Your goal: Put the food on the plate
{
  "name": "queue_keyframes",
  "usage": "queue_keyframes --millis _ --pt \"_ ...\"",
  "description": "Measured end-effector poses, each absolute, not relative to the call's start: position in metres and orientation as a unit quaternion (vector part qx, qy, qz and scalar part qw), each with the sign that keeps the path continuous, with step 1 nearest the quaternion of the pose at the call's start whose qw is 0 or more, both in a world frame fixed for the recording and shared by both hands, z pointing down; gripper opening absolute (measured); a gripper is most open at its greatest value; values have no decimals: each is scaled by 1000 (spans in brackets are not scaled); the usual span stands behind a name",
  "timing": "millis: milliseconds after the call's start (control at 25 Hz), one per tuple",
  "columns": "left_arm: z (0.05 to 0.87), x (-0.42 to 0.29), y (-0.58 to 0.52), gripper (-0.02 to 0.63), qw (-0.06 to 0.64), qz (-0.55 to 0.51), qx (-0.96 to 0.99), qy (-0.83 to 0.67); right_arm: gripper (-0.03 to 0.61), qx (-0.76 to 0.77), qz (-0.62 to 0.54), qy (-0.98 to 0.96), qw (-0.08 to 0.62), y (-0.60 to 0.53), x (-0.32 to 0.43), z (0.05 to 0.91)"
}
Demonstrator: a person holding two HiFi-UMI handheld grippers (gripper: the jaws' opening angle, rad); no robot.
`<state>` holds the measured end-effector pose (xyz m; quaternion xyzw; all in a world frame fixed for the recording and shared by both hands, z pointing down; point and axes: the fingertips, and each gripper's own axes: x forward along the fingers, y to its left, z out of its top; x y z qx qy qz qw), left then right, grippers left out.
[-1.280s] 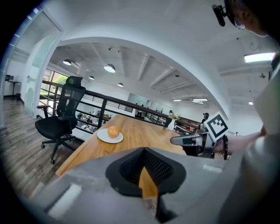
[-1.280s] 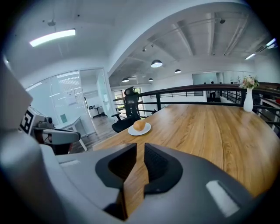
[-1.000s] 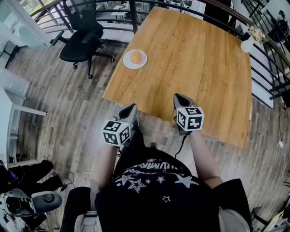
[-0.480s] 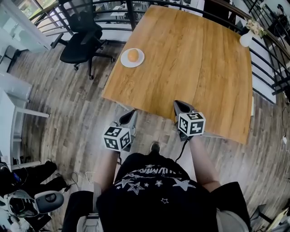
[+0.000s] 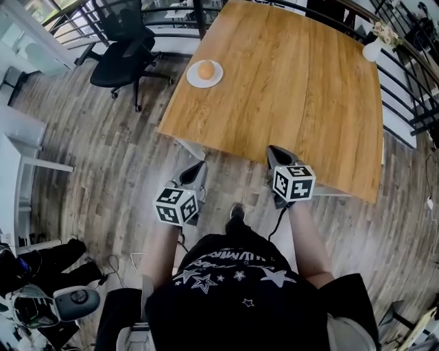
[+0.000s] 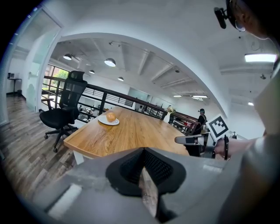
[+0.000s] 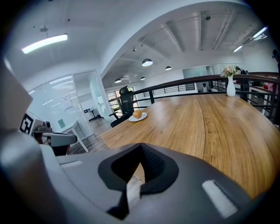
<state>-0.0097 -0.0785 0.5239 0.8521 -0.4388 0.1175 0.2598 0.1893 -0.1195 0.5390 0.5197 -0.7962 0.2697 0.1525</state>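
Note:
An orange round piece of food [image 5: 206,69] rests on a small white plate [image 5: 194,77] near the far left corner of the wooden table [image 5: 295,89]. The left gripper view shows the same food [image 6: 110,117] on its plate [image 6: 103,122], and so does the right gripper view, with the food [image 7: 137,114] on the plate [image 7: 132,119]. My left gripper [image 5: 201,166] hangs over the floor just short of the table's near edge, shut and empty. At the table's near edge my right gripper [image 5: 273,150] is shut with nothing in it.
A black office chair [image 5: 127,51] stands on the wood floor left of the table. A white vase with flowers [image 5: 375,46] sits at the table's far right corner. A dark railing [image 5: 164,10] runs behind the table. Bags and gear [image 5: 41,288] lie on the floor at lower left.
The view has drawn back from the table: plate and table sit higher in the head view, and both grippers lie a little lower, nearer the person's body. Both stay shut.

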Motion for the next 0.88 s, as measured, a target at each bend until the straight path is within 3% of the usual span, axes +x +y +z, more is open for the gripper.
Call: queue_keyframes --millis 880 --pt "485 -58 49 2 221 93 871 -428 2 546 247 -788 139 20 142 500"
